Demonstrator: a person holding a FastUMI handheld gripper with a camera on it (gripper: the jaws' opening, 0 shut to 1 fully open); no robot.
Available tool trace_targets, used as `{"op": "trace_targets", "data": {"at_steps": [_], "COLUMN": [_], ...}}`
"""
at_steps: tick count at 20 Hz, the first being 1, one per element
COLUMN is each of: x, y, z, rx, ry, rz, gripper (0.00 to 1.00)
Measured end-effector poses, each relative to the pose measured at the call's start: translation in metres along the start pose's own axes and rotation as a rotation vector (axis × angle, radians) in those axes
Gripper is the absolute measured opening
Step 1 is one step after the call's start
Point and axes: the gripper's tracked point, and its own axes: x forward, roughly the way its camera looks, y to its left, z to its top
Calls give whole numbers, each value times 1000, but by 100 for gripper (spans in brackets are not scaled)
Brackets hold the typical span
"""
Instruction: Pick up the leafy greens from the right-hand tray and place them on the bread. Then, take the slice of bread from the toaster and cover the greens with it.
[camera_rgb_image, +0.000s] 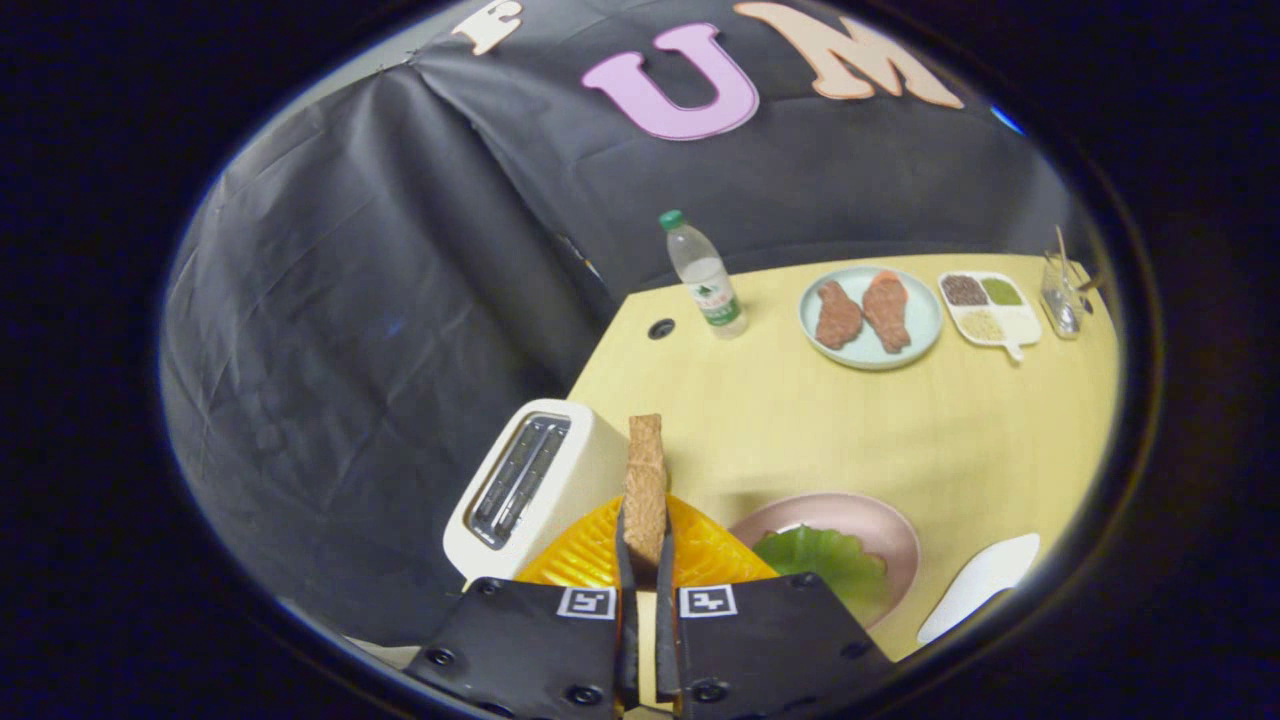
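Single fisheye view, camera rides on gripper (645, 560), looks forward along fingers, tilted down from above tabletop (850, 430). Near: toaster (530, 480) at 10 o'clock of fingertips. Far: booth wall (400, 250) at 12 o'clock.

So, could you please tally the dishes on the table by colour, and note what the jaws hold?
Pink plate: 1
Blue plate: 1
White dishes: 2, the divided tray and a dish beside the pink plate
Orange tray: 1
Total: 5
The gripper has its jaws shut on a bread slice, held on edge beside the toaster.
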Motion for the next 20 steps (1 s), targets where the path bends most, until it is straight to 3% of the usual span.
{"op": "trace_targets", "data": {"at_steps": [19, 20], "x": [4, 4], "y": [-112, -116], "z": [-76, -78], "rx": [117, 116], "ry": [134, 137], "rz": [-197, -207], "gripper": [9, 14]}}
